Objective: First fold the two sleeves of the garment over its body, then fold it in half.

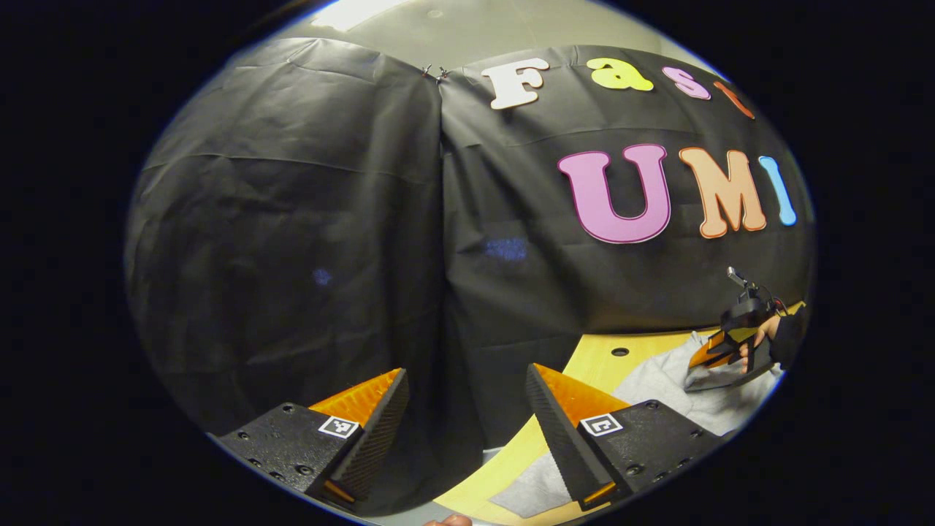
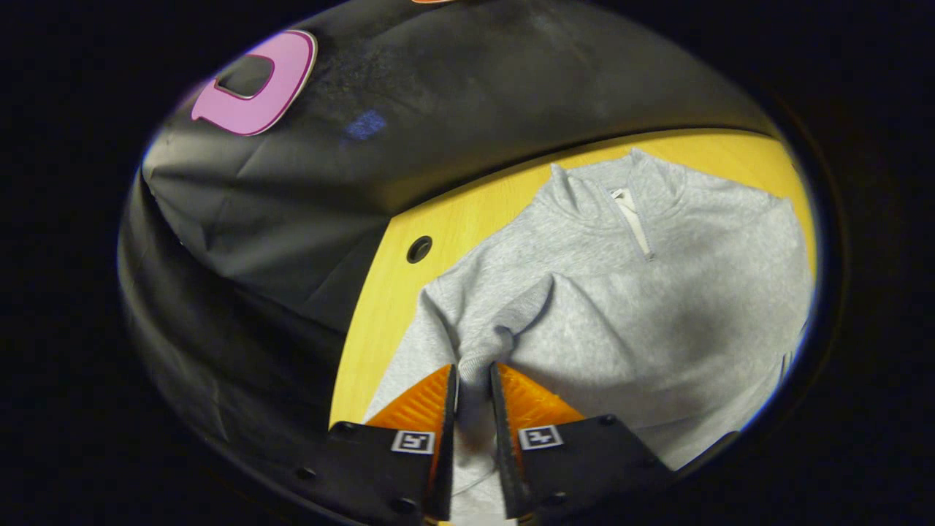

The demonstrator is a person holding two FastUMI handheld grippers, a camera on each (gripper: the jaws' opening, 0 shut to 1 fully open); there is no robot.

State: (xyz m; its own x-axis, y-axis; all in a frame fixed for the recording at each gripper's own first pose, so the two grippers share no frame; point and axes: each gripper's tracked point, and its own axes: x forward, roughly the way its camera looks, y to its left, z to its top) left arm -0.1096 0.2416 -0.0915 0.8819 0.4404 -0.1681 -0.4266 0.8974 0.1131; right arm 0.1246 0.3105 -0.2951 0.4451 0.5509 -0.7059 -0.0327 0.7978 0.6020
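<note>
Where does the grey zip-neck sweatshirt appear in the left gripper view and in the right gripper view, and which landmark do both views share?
Left gripper view: the grey zip-neck sweatshirt lies at the lower right, on the yellow wooden table.
Right gripper view: it spreads over the centre and right, collar at the top; the right gripper pinches its sleeve at the bottom.
Shared landmark: the round hole in the table, beside the garment.

The sweatshirt [image 2: 621, 307] ahead of the right gripper [image 2: 473, 387] is soft, matt, fuzzy knit. Under it, the table [image 2: 467, 212] looks like smooth, slightly shiny wood. Beyond that, the wall cloth [image 1: 292, 219] is creased with a dull sheen.
</note>
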